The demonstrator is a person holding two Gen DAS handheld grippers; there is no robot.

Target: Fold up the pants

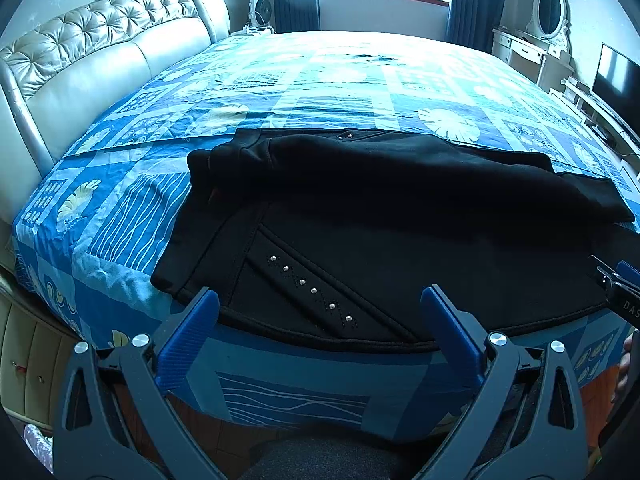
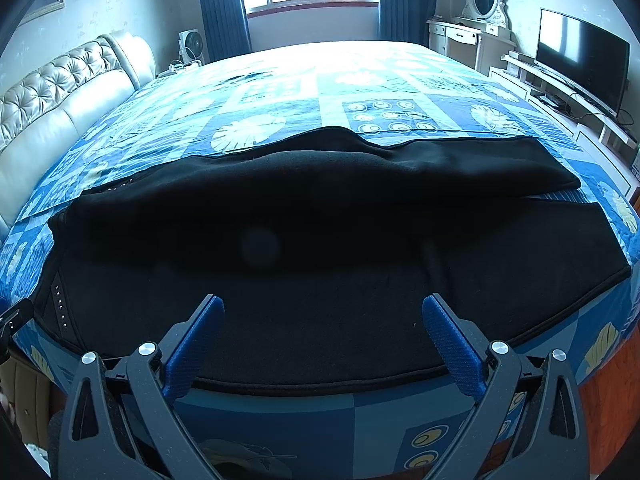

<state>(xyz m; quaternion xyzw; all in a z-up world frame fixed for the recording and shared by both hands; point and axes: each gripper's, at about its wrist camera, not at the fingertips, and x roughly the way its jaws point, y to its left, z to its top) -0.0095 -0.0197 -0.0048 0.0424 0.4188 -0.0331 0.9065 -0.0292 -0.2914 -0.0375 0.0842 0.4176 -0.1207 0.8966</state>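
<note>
Bedroom: a blue patterned bed (image 1: 280, 92) carries black pants (image 1: 360, 208) along its near edge, one leg seemingly laid over the other. Left gripper (image 1: 320, 320) and right gripper (image 2: 322, 324) hover wide apart, empty. Next likely calls for pinching the near hem.

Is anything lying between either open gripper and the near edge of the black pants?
Nothing visible. The left gripper and right gripper both face the black pants directly, on the blue bedspread.
</note>
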